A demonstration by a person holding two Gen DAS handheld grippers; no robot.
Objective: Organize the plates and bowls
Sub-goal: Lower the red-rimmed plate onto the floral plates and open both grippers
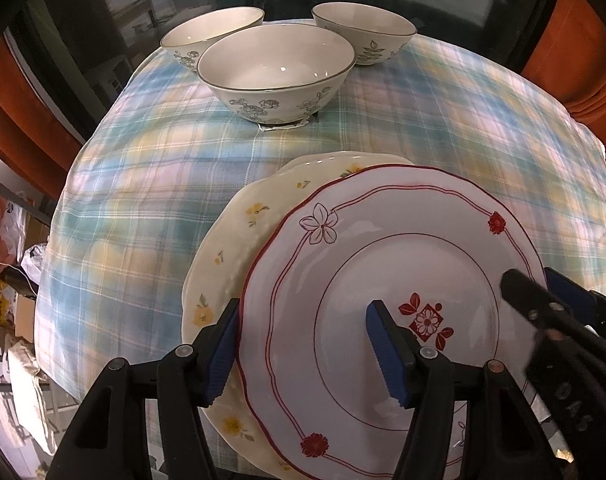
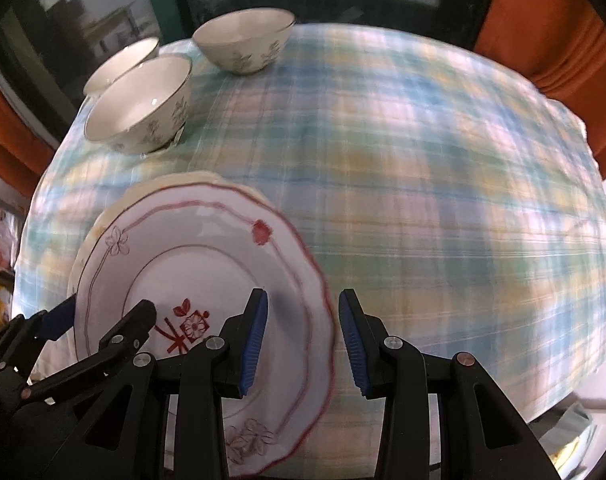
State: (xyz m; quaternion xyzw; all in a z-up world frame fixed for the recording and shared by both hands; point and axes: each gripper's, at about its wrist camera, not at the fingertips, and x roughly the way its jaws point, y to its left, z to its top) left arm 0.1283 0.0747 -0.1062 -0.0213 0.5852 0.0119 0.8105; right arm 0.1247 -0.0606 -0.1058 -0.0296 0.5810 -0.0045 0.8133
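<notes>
Two plates and three bowls stand on a plaid tablecloth (image 1: pixel 443 120) that spreads ahead of both grippers. Largest of the crockery, the white plate with red trim (image 1: pixel 387 280) lies directly under and ahead of the left gripper (image 1: pixel 307 344), stacked off-centre on a cream plate with yellow flowers (image 1: pixel 231 240) whose rim shows as a crescent to the gripper's left and ahead. The left gripper's jaws are spread wide: its left finger sits at the boundary between the two plates' rims, while its right finger is over the white plate's well; whether either pad touches the ceramic cannot be told. The right gripper (image 2: pixel 303 320) hovers at the white plate's right edge, jaws likewise parted, its left finger above the plate's rim band and its right finger over bare cloth beyond the red edge; it grips nothing. Each gripper appears at the margin of the other's view, the two flanking the white plate from opposite sides. Far ahead of the left gripper, well apart from the plates, stands the nearest floral bowl (image 1: pixel 275 68), with a left rear bowl (image 1: pixel 211 36) just behind it and a right rear bowl (image 1: pixel 363 32) close by. Orange curtains (image 1: pixel 575 60) hang beyond the table on both sides.
</notes>
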